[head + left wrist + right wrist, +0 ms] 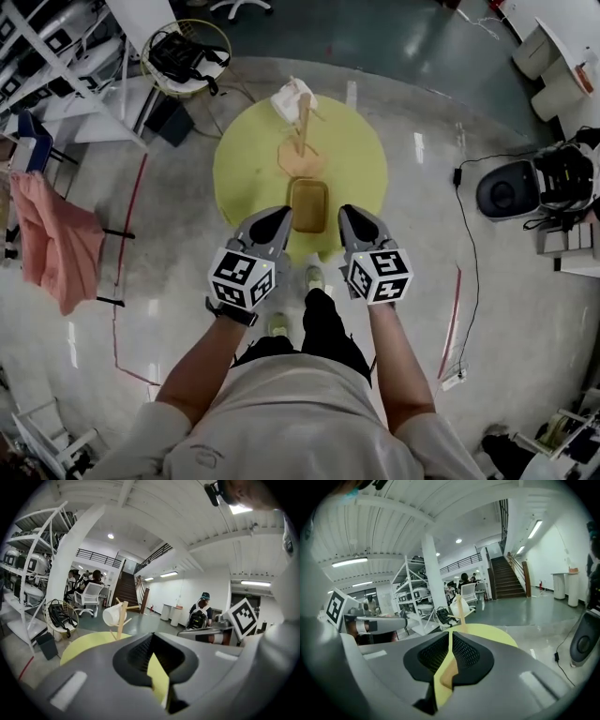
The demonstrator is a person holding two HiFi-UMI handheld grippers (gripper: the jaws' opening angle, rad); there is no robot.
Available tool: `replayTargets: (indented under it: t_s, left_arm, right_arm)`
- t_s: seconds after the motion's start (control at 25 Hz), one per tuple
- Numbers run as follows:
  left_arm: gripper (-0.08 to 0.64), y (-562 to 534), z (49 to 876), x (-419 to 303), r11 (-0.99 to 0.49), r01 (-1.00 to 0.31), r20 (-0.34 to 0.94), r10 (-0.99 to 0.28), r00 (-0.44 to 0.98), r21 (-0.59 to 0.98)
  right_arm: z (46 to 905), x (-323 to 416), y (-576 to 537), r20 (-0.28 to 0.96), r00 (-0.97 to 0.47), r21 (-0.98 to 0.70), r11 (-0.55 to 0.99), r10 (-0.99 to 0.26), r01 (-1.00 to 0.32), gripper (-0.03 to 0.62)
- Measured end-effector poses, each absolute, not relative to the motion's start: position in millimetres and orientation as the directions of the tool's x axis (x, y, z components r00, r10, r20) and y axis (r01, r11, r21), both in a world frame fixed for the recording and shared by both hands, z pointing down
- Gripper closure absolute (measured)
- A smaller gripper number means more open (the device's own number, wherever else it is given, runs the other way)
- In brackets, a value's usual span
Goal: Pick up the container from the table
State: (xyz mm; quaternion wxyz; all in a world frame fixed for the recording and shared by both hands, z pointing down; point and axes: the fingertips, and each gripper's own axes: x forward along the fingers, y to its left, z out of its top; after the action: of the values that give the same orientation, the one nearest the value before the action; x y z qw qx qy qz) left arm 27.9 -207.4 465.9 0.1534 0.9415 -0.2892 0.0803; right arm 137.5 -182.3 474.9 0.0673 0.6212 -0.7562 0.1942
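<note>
1. The container [308,205], a tan rectangular tray, lies flat on the near part of the round yellow surface [356,150]. It sits just in front of the wooden rack [303,127], which carries a white cup [287,98]. The container is not yet lifted.
2. The left gripper [272,223] stands just beside the container's left side and the right gripper [353,223] just beside its right side. The container lies between them. The head view does not settle whether either one touches it.
3. The left fingers [136,653] are brought together at the tips. Only a narrow wedge of yellow surface shows behind them, and nothing is held.
4. The right fingers [464,653] are likewise together and hold nothing. The thin slit between them shows yellow and a tan strip, probably the container's edge.
5. Judgement: the symmetric flanking, with both grippers level and pointing forward, suggests lining up on the container before a grasp. Alternatively, it may be a two-sided squeeze using the outer faces of the grippers.
6. Judgement: a rim pinch would require at least one pair of fingers to part first, since neither gripper can admit the wall as it stands.
7. Risk, as a judgement: the rack stands close behind the container, so a forward push could knock it.
</note>
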Motion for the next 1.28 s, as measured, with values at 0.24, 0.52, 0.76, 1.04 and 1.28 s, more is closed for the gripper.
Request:
replayTargets:
  t_s: [0.24, 0.52, 0.76, 1.04, 1.28]
  left_arm:
    - [0.554, -258, 507, 54, -0.743, -0.618, 0.278, -0.556, 0.783, 0.257]
    - [0.554, -296, 548, 65, -0.679, -0.682, 0.335, -0.598, 0.728, 0.271]
    - [0.554, -309, 579, 65, -0.623, -0.727, 0.393, -0.616, 0.683, 0.288]
    - [0.554, -320, 605, 67, -0.590, -0.748, 0.427, -0.618, 0.660, 0.303]
    - [0.554, -323, 610, 60, -0.570, -0.765, 0.435, -0.631, 0.642, 0.301]
  right_arm:
    - [546, 158, -247, 0.465, -0.330, -0.157, 0.291, -0.822, -0.944, 0.577]
    - [617, 162, -297, 0.579, -0.409, -0.122, 0.421, -0.705, -0.899, 0.575]
    - [670, 155, -314, 0.666, -0.445, -0.115, 0.506, -0.599, -0.855, 0.543]
    - [724, 152, -323, 0.742, -0.458, -0.115, 0.580, -0.490, -0.807, 0.534]
    - [743, 142, -324, 0.780, -0.471, -0.138, 0.621, -0.413, -0.772, 0.534]
